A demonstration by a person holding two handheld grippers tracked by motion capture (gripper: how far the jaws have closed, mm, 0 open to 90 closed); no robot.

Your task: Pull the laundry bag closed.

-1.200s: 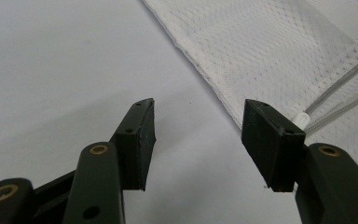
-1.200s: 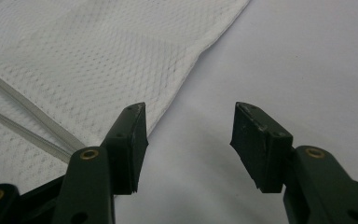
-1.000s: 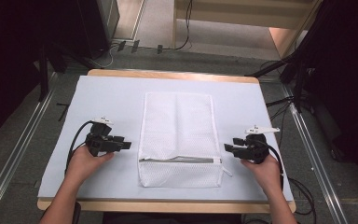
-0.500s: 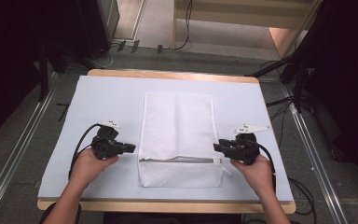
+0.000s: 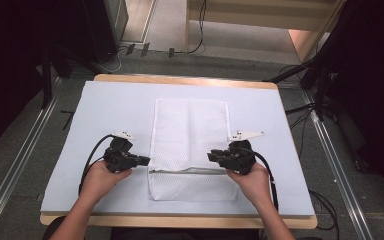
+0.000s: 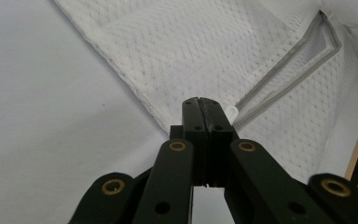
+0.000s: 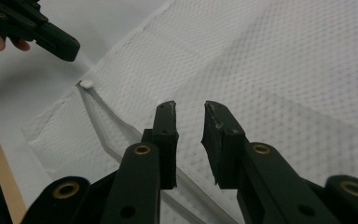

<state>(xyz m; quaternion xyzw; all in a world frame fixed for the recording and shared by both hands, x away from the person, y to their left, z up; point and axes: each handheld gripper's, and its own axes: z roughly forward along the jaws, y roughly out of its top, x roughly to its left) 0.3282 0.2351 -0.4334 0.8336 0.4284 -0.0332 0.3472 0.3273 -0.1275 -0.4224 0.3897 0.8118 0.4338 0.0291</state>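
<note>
A white mesh laundry bag (image 5: 190, 130) lies flat in the middle of the pale mat (image 5: 105, 110), with its grey zipper (image 5: 187, 170) running across near the front. My left gripper (image 5: 146, 161) is shut, its tips at the bag's left edge beside the white zipper pull (image 6: 233, 112). I cannot tell whether any fabric is pinched. In the left gripper view the closed jaws (image 6: 199, 100) cover the bag's (image 6: 191, 46) edge. My right gripper (image 5: 211, 156) is over the bag's right part. Its jaws (image 7: 189, 108) have just been closing and stand apart above the mesh (image 7: 284, 70), gripping nothing.
The mat covers a wooden table whose front edge (image 5: 180, 220) runs below the person's forearms. Metal rails (image 5: 10, 175) flank the table on the floor. Cables (image 5: 130, 50) and dark stands (image 5: 325, 75) sit beyond the far edge.
The left gripper slid right to the bag's left edge. The right gripper moved left from the bare mat onto the bag's right side.
</note>
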